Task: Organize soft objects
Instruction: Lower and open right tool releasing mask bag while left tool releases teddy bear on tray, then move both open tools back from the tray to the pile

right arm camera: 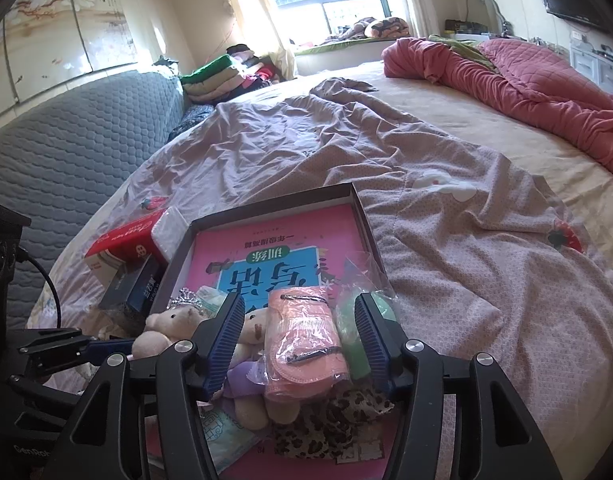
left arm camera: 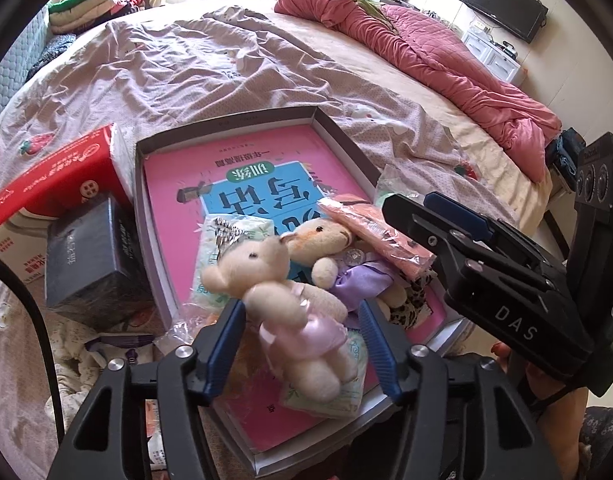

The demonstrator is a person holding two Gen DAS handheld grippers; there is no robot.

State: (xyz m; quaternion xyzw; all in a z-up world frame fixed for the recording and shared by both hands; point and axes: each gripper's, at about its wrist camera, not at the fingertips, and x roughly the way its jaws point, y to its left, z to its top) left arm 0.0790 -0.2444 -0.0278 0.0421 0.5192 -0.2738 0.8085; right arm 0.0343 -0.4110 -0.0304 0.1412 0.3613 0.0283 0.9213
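A shallow box tray (left arm camera: 338, 140) (right arm camera: 358, 204) lies on the bed with a pink book (left arm camera: 242, 160) (right arm camera: 274, 232) in it. On the book lie two cream teddy bears, one in a pink dress (left arm camera: 290, 312) (right arm camera: 166, 328) and one with a purple bow (left arm camera: 330, 252) (right arm camera: 250, 336), plus a wrapped pink cloth (left arm camera: 378, 236) (right arm camera: 302, 340), a leopard-print piece (right arm camera: 330, 424) and pale green packets (left arm camera: 242, 240). My left gripper (left arm camera: 302, 344) is open around the pink-dress bear. My right gripper (right arm camera: 298, 340) (left arm camera: 438, 216) is open around the pink cloth.
A red tissue box (left arm camera: 54, 188) (right arm camera: 126, 244) and a dark box (left arm camera: 94, 256) (right arm camera: 134, 288) sit left of the tray. A rumpled mauve sheet (left arm camera: 194, 64) (right arm camera: 446, 248) covers the bed; a pink quilt (left arm camera: 426, 60) (right arm camera: 546, 84) lies far right.
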